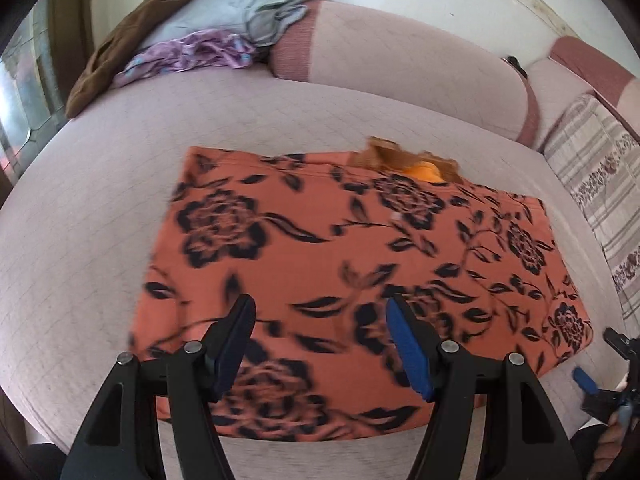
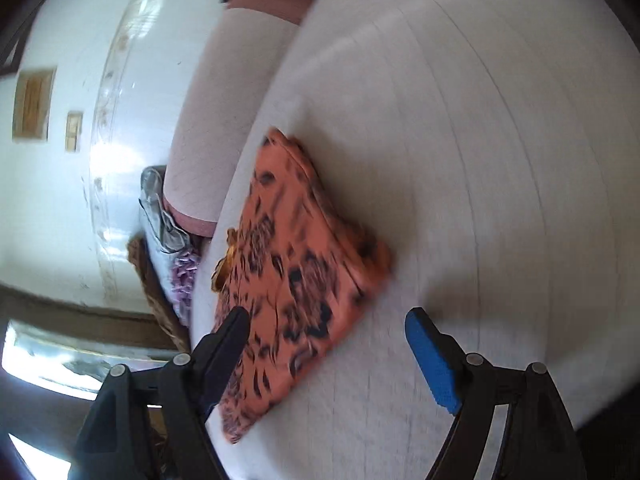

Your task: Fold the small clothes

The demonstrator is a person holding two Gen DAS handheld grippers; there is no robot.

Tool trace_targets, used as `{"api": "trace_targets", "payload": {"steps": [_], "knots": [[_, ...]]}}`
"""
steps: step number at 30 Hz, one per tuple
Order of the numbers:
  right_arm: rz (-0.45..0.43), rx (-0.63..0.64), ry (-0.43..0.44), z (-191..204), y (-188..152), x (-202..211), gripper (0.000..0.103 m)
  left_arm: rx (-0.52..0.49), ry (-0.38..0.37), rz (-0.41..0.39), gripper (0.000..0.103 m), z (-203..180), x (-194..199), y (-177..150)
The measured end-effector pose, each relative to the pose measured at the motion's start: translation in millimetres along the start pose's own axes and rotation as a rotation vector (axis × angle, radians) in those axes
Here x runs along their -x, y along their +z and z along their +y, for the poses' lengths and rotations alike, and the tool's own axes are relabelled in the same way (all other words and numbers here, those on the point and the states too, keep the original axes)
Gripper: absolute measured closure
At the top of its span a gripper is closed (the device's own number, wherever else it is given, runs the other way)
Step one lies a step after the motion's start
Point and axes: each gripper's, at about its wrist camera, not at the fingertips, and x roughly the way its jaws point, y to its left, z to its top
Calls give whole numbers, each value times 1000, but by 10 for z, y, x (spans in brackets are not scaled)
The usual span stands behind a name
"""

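Both tools, left (image 1: 320, 316) and right (image 2: 328, 328), hang spread and empty above the folded orange floral garment (image 1: 340, 272) on the sofa (image 1: 80, 220).

A home, prob. a living rm or bedroom. Wide pale quilted sofa seat (image 1: 100, 220) w/ big bolster back cushions (image 1: 420, 68) trimmed in dusty pink, striped floral cover (image 1: 592, 184) at one end. Loose laundry heaped in the corner (image 1: 224, 28): grey, purple, brown bits. White wall w/ patterned border strip (image 2: 108, 128), small framed pics (image 2: 34, 104), bright window low down (image 2: 60, 364).
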Motion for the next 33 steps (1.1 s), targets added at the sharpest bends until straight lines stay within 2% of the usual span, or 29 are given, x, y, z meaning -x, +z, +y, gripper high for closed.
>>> {"api": "trace_targets", "payload": {"steps": [3, 4, 5, 6, 7, 8, 9, 13, 14, 15, 16, 17, 18, 19, 21, 22, 25, 27, 29, 31, 33], "knots": [[-23, 14, 33, 47, -13, -132, 22, -7, -8, 15, 35, -126, -27, -5], [-28, 0, 30, 49, 23, -202, 28, -10, -11, 27, 34, -153, -34, -19], [-44, -40, 16, 46, 35, -255, 43, -9, -14, 38, 35, -170, -30, -41], [-43, -65, 12, 43, 57, -294, 51, -5, -13, 48, 35, -174, -16, -72], [-14, -61, 18, 70, 75, -372, 80, -2, -12, 48, 35, -170, 1, -95], [-1, -47, -10, 104, 78, -426, 91, -6, -10, 45, 35, -168, 28, -114], [-3, -17, -45, 172, 63, -440, 91, -12, -4, 39, 35, -167, 53, -120], [-113, 247, -166, 623, -89, -194, 91, -17, 33, -36, 35, -164, 134, -90], [-109, 274, -203, 610, -106, -209, 87, -22, 47, -14, 35, -183, 51, -79], [-85, 300, -266, 561, -100, -289, 76, -33, 58, 21, 35, -196, -88, -67], [9, 296, -308, 410, -64, -453, 68, -55, 88, 88, 33, -208, -276, -97], [13, 277, -258, 352, -46, -441, 67, -83, 115, 110, 32, -216, -392, -140], [0, 255, -191, 287, -25, -318, 61, -105, 126, 70, 31, -241, -364, -154], [15, 222, -163, 224, 28, -183, 42, -126, 139, 65, 31, -271, -345, -160], [-13, 201, -117, 184, 124, 55, 40, -120, 126, 65, 31, -242, -335, -164], [-26, 229, -80, 221, 226, 164, 40, -115, 117, 65, 30, -224, -332, -164], [21, 300, -17, 365, 589, 132, 40, -116, 112, 59, 30, -208, -322, -176], [77, 327, 0, 466, 877, -109, 40, -108, 106, 62, 30, -206, -307, -179], [141, 341, -23, 657, 1171, -576, 40, -100, 95, 66, 30, -203, -312, -174], [196, 361, -62, 786, 1433, -1034, 40, -104, 87, 67, 30, -199, -335, -167], [258, 371, -114, 813, 1554, -1376, 42, -103, 81, 65, 30, -195, -333, -169]]}}
